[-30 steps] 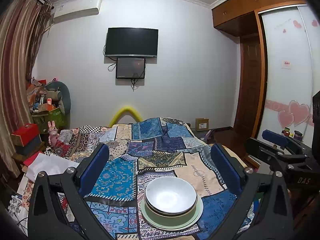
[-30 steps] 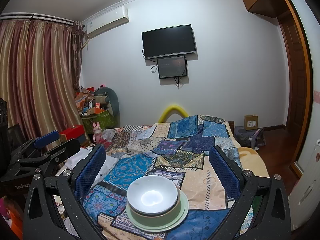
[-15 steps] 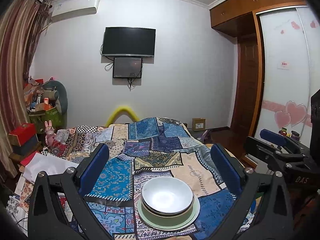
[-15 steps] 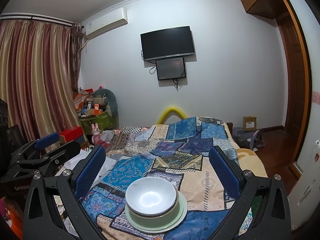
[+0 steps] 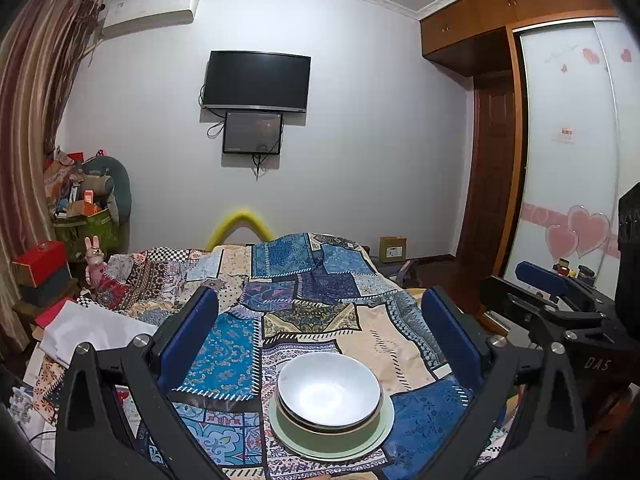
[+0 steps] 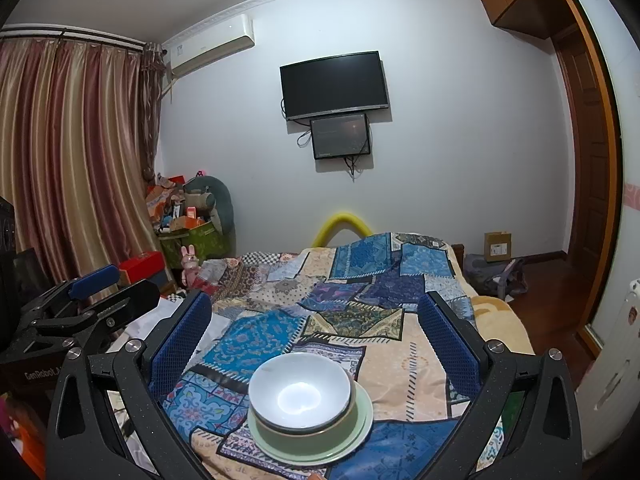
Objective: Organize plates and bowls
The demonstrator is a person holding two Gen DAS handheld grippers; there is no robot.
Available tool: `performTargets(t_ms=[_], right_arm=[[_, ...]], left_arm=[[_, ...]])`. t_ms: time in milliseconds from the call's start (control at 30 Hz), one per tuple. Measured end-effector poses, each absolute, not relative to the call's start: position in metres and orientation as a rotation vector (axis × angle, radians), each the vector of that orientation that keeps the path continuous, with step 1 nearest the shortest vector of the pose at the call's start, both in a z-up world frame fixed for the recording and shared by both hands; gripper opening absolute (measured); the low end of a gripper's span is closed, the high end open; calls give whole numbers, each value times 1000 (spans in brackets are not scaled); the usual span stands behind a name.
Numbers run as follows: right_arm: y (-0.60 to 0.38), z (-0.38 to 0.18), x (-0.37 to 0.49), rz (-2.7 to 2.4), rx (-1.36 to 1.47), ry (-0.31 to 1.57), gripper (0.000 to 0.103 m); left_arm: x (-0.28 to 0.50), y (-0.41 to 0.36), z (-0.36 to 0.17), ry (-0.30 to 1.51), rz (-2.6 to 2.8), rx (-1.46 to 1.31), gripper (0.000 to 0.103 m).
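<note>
A white bowl [image 5: 329, 394] sits nested in a green bowl [image 5: 320, 434], which rests on a pale green plate [image 5: 384, 426] on the patchwork bedspread [image 5: 296, 304]. The right wrist view has the same stack: white bowl [image 6: 300, 390], green bowl [image 6: 308, 438], plate [image 6: 360, 428]. My left gripper [image 5: 320, 304] hangs open above and behind the stack, holding nothing. My right gripper [image 6: 314, 308] is open too, just as far back from the stack. Each gripper appears at the edge of the other's view, the right gripper [image 5: 540, 280] and the left gripper [image 6: 96, 280].
The bed fills the foreground. White cloth [image 5: 92, 330] and cluttered boxes [image 5: 40, 268] lie at the left. A wardrobe with a sliding door [image 5: 568, 168] and a wooden door stand at the right. A TV [image 5: 256, 82] hangs on the far wall.
Both views have shifted slightly, and the stack sits a little lower in the left wrist frame. The bowls and plate have not moved, and both grippers stay open.
</note>
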State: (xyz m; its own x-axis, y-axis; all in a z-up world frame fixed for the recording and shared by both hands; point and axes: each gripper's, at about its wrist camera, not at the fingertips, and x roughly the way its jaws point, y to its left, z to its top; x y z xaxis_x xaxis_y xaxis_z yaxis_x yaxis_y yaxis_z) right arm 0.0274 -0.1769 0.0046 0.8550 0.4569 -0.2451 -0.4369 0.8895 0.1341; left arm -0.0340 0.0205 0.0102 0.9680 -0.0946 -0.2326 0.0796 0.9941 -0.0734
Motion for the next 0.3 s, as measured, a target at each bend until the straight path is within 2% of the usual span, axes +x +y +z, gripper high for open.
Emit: performTargets(t_ms=[300], right_arm=[[-176,3,32,469,80,290,103]], left_arm=[[-30,19,8,256,-97,-68,103]])
